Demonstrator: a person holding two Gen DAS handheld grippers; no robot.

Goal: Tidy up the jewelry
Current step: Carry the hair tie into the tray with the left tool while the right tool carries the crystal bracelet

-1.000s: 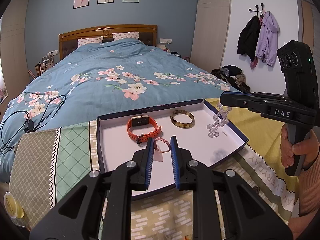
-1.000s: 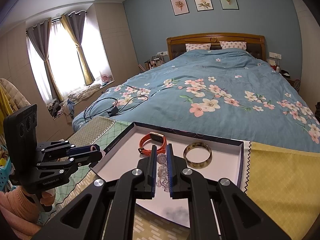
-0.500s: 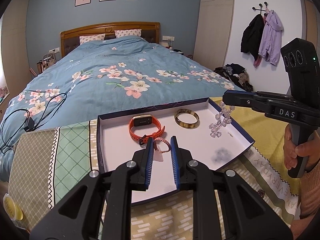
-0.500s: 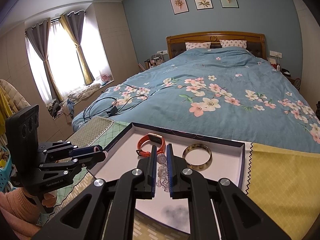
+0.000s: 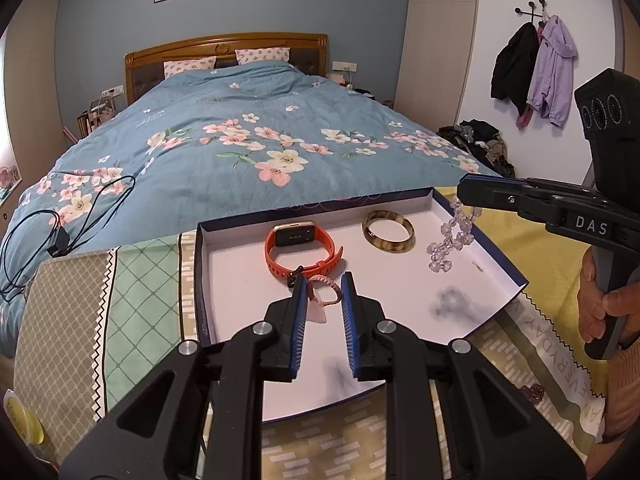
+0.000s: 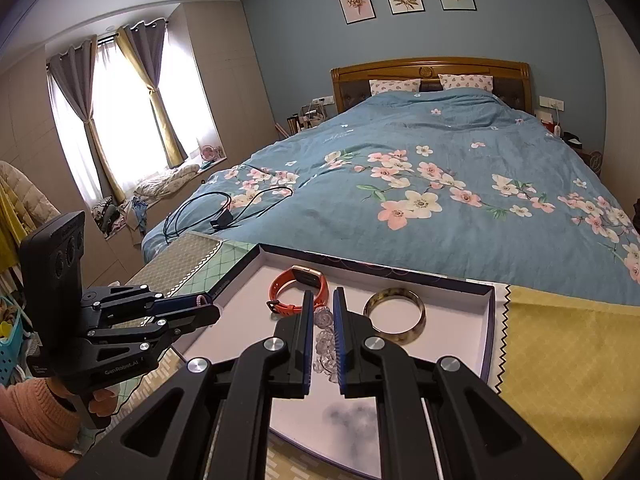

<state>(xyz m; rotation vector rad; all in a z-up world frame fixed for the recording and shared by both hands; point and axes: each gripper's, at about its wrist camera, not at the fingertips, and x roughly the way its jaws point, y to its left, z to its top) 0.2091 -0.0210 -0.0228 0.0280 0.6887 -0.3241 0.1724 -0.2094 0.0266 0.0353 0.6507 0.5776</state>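
Above the box (image 5: pixel 208 280), the left gripper (image 5: pixel 324 292) grasps a pink bracelet (image 5: pixel 326 290); the right gripper (image 6: pixel 323 312) is clenched on a clear bead strand (image 6: pixel 325 340).

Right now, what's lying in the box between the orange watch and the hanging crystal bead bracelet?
The amber bangle, flat on the box floor, shown in the left wrist view.

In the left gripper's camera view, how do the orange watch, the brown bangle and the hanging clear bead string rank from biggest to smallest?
1. Orange watch, the widest loop.
2. Brown bangle, a smaller ring, though it lies farther back in the tray.
3. Clear bead string: thin but about as long as the bangle is wide, and it hangs doubled from the right gripper, so this place is unsure.
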